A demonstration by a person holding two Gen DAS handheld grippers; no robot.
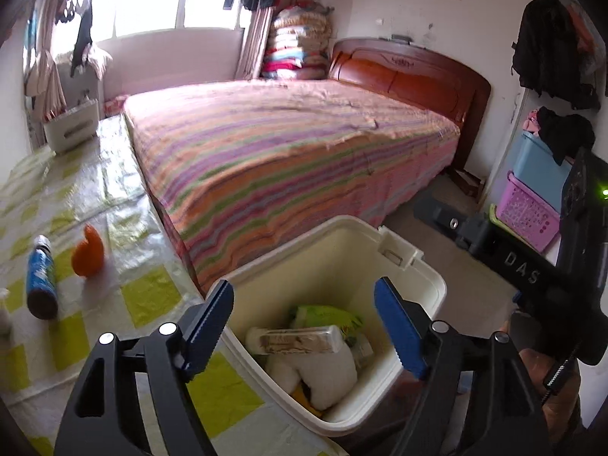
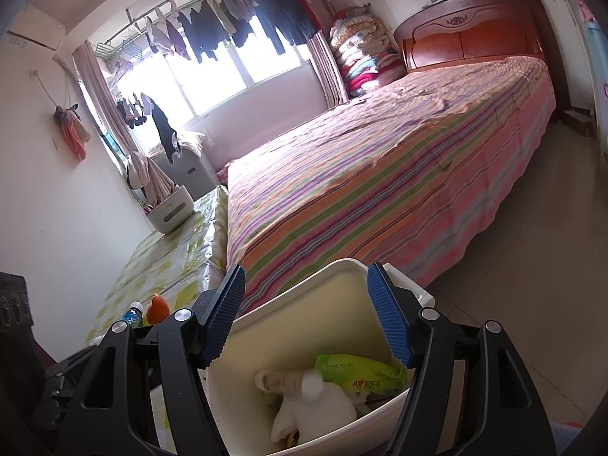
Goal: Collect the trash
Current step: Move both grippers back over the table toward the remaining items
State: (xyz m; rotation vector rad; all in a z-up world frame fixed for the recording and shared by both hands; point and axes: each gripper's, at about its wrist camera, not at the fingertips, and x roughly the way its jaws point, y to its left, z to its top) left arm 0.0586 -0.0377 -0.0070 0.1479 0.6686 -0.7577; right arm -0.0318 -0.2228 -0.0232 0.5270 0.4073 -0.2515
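A white bin [image 1: 334,223] stands at the table's corner, below both grippers. In it lie a clear plastic bottle [image 1: 300,339], a green packet [image 1: 327,313] and white crumpled tissue [image 1: 323,374]. My left gripper [image 1: 304,319] hangs open over the bin, with nothing between its blue pads. My right gripper [image 2: 307,313] is also open above the bin [image 2: 342,265] and holds nothing. The bottle [image 2: 288,382] looks blurred here, beside the green packet [image 2: 357,374]. A blue bottle [image 1: 40,277] lies on the table next to an orange object [image 1: 89,252].
The table [image 1: 152,296] has a yellow-checked plastic cover, with a white box [image 1: 72,129] at its far end. A striped bed [image 1: 288,152] fills the middle of the room. Coloured baskets [image 1: 528,212] are stacked by the right wall. A hand [image 1: 547,380] grips the right tool.
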